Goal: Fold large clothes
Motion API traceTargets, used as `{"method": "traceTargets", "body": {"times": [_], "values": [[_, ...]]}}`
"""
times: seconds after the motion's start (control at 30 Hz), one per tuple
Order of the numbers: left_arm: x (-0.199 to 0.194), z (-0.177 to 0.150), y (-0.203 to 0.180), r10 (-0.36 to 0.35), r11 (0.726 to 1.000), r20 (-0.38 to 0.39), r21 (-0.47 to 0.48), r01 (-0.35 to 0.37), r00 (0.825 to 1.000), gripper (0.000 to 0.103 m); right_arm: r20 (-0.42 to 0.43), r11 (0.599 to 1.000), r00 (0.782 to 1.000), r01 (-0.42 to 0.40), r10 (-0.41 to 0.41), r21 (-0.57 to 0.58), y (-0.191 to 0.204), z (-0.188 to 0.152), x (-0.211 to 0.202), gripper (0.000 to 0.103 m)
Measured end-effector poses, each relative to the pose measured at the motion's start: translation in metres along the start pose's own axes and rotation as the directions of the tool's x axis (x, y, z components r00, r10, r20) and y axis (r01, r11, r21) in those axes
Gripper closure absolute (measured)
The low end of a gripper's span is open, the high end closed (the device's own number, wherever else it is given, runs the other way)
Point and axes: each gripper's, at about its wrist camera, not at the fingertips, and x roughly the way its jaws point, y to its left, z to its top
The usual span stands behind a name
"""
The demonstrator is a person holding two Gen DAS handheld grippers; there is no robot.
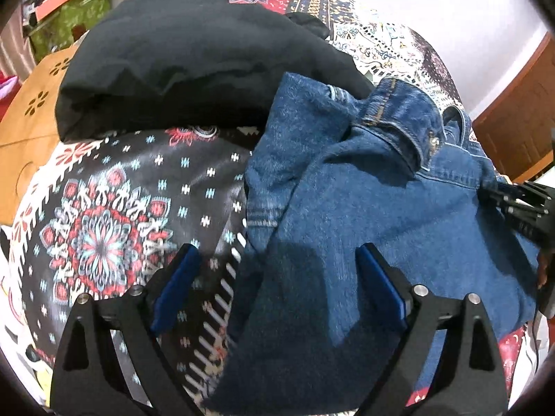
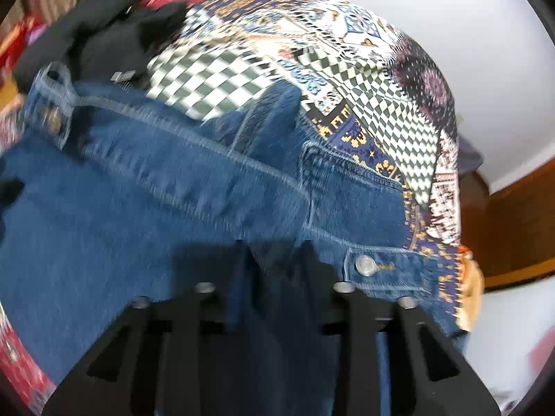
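Blue jeans (image 1: 399,208) lie crumpled on a patterned bedspread (image 1: 104,228), waistband toward the far right. My left gripper (image 1: 277,270) is open, its blue-padded fingers (image 1: 180,277) straddling a jeans leg below it without touching. My right gripper (image 2: 274,256) hovers over the jeans (image 2: 138,201) by the waistband button (image 2: 366,265); its jaws stand fairly close with denim between, the view blurred. It shows at the right edge of the left wrist view (image 1: 527,204).
A folded black garment (image 1: 194,66) lies behind the jeans; it also shows in the right wrist view (image 2: 104,34). A wooden headboard (image 1: 31,118) stands at left, a wooden door (image 1: 520,118) at right. White wall behind.
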Motion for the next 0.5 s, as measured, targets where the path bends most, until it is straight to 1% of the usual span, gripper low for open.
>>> {"method": "traceTargets", "body": {"times": [0.1, 0.17, 0.2, 0.23, 0.33, 0.5], "values": [[-0.012, -0.012, -0.002, 0.017, 1.000, -0.001, 0.018, -0.017, 1.000, 0.010, 0.028, 0.999, 0.999, -0.034, 0.035, -0.011, 0.005, -0.010, -0.020, 0.058], [-0.021, -0.020, -0.004, 0.039, 0.999, 0.003, 0.029, -0.039, 0.999, 0.010, 0.036, 0.997, 0.997, -0.073, 0.073, 0.005, 0.007, -0.019, -0.030, 0.053], [-0.024, -0.023, -0.004, 0.048, 0.998, 0.004, 0.031, -0.048, 0.999, 0.010, 0.039, 0.995, 0.995, -0.095, 0.095, 0.023, 0.008, -0.024, -0.036, 0.048], [-0.028, -0.028, -0.004, 0.057, 0.998, 0.007, 0.030, -0.058, 0.998, 0.010, 0.043, 0.993, 0.993, -0.109, 0.108, 0.037, 0.008, -0.028, -0.039, 0.045], [-0.038, -0.038, -0.003, 0.061, 0.998, 0.011, 0.014, -0.062, 0.998, 0.010, 0.040, 0.987, 0.988, -0.148, 0.146, 0.063, 0.013, -0.043, -0.048, 0.045], [-0.055, -0.056, 0.000, 0.028, 0.998, 0.019, -0.052, -0.027, 0.999, 0.010, 0.019, 0.971, 0.977, -0.213, 0.212, 0.107, 0.018, -0.067, -0.055, 0.043]]}}
